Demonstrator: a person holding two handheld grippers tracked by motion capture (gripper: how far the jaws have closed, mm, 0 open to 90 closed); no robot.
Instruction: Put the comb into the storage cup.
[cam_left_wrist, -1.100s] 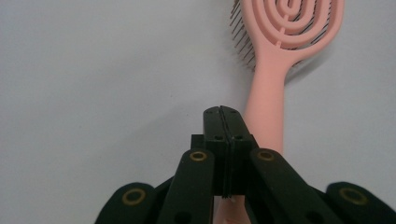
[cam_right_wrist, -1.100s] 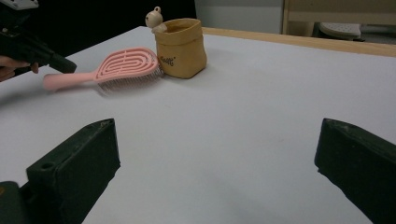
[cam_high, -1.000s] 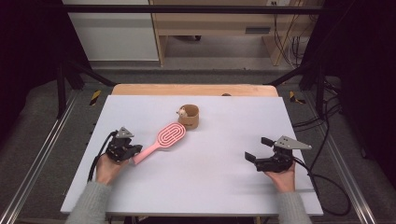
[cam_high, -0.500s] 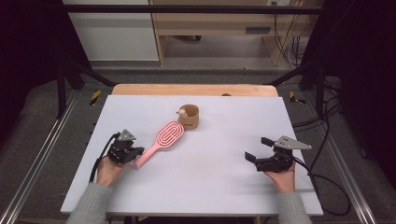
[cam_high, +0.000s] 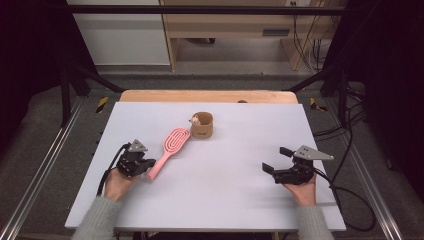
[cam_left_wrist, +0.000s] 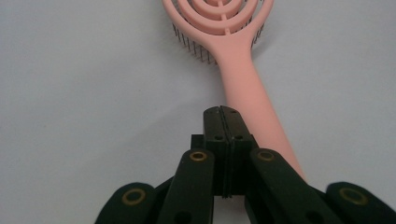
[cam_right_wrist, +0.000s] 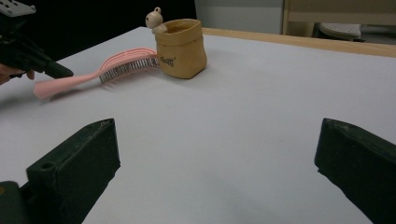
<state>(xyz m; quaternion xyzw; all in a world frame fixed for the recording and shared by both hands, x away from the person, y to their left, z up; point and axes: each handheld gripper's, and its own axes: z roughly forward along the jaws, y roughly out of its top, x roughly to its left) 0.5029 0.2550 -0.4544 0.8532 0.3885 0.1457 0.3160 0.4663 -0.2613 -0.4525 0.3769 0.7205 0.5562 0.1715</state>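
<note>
Left gripper (cam_high: 145, 167) low over the table (cam_high: 240, 200), jaws pressed together with nothing between them, tips just above the near end of the brush (cam_high: 169, 151) handle; in the left gripper view the closed tips (cam_left_wrist: 223, 122) overlapping the left edge of the pink handle (cam_left_wrist: 247, 88), touching or just clear of it, hard to tell which

Brush lying flat, bristles down, handle end just under and to the right of those tips, round ringed head straight ahead of them and farther off

Cup (cam_high: 202, 125), a tan pouch shape with a small pale figure on its rim, beyond the brush head, just beside it on the side away from the left gripper; seen from the right gripper view, cup (cam_right_wrist: 181, 47) ahead and to the left, brush (cam_right_wrist: 100, 72) to its left, left gripper (cam_right_wrist: 51, 69) farther left at the handle end

Right gripper (cam_high: 276, 161) well apart from brush and cup, jaws wide apart and empty, bare table between them (cam_right_wrist: 217, 154); held low, pointing across the table toward the cup

Both hands resting near the table's front edge, sleeves (cam_high: 97, 222) coming in from below
</note>
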